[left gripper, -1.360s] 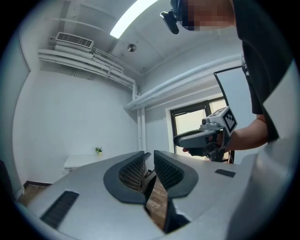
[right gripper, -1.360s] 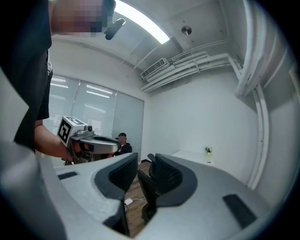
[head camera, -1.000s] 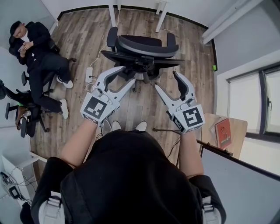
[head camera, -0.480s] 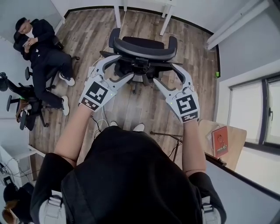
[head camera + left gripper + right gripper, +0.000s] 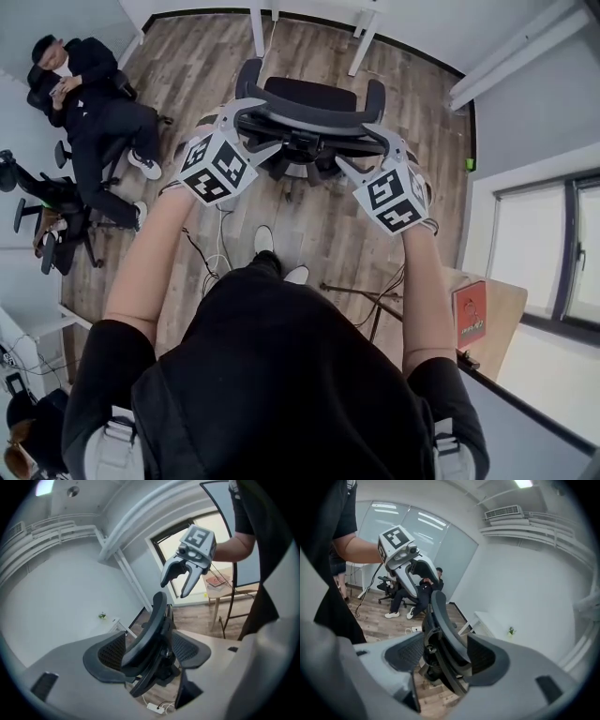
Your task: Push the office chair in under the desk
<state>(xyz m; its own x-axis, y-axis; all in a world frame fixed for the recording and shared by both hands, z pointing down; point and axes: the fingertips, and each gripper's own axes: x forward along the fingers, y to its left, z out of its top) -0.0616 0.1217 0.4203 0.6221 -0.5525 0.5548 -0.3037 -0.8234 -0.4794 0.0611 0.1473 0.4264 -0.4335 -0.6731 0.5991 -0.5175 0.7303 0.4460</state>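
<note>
The black office chair [image 5: 305,117] stands on the wood floor with its back to me, in front of the white desk legs [image 5: 258,28]. My left gripper [image 5: 258,125] straddles the left end of the backrest's top edge; its jaws are opening, with the backrest [image 5: 150,630] between them and gaps at the pads. My right gripper [image 5: 368,148] straddles the right end. Its jaws are closing round the backrest [image 5: 440,620], which shows no clear squeeze. Each gripper view also shows the other gripper above the chair: right gripper [image 5: 183,576], left gripper [image 5: 415,576].
A person [image 5: 89,84] sits on a chair at the upper left, beside another black chair [image 5: 37,206]. Cables [image 5: 216,253] trail across the floor near my feet. A small wooden table [image 5: 450,286] with a red book [image 5: 472,314] stands at the right, below a window.
Both grippers have moved forward from short of the chair onto its backrest, so its top edge now lies between each pair of jaws. I have stepped closer to the chair.
</note>
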